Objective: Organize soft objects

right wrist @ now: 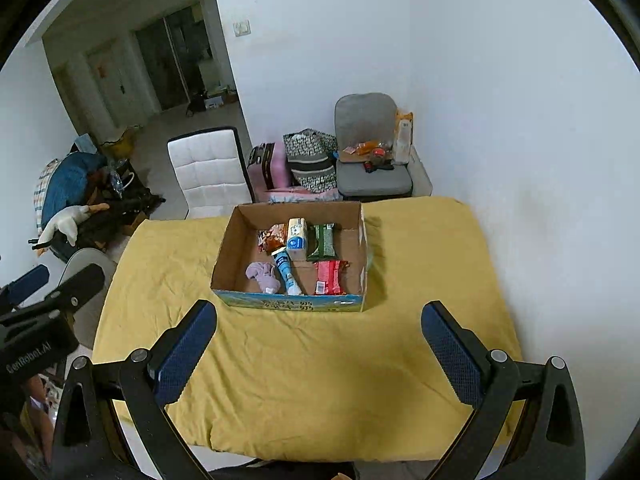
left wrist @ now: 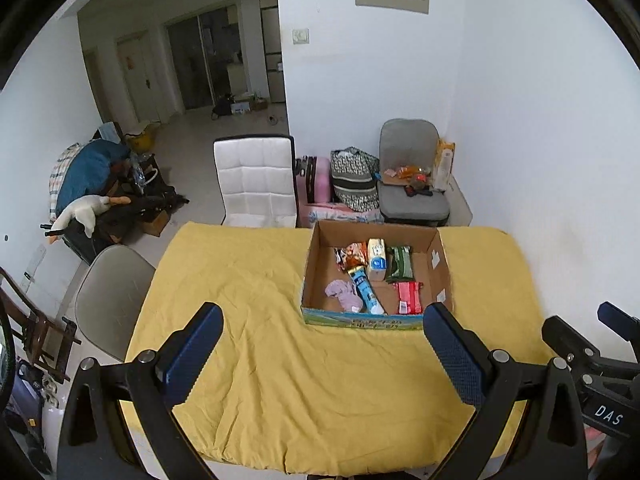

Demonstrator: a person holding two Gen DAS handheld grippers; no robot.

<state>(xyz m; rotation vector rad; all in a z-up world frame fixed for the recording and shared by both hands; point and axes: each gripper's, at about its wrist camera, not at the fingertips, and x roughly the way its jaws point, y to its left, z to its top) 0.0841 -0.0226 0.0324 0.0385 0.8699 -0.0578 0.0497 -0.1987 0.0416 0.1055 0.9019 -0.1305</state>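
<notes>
An open cardboard box [left wrist: 316, 256] [right wrist: 226, 248] stands on a table under a yellow cloth [left wrist: 260, 272] [right wrist: 420, 248]. Inside lie a purple soft cloth [left wrist: 344, 294] [right wrist: 262, 274], a blue tube [left wrist: 365, 290] [right wrist: 286, 270], a red pack [left wrist: 409, 298] [right wrist: 329, 278], a green pack [left wrist: 399, 262] [right wrist: 323, 242], a yellow-white pack [left wrist: 377, 258] [right wrist: 296, 238] and an orange snack bag [left wrist: 352, 254] [right wrist: 272, 238]. My left gripper [left wrist: 322, 320] is open and empty, above the cloth in front of the box. My right gripper [right wrist: 318, 318] is open and empty, likewise in front of the box.
A white chair [left wrist: 256, 180] [right wrist: 208, 172] stands behind the table, a beige chair [left wrist: 108, 300] at its left. A grey chair [left wrist: 412, 176] [right wrist: 368, 148], patterned bag [left wrist: 354, 178] and pink suitcase [left wrist: 316, 180] stand by the far wall. A white wall runs along the right.
</notes>
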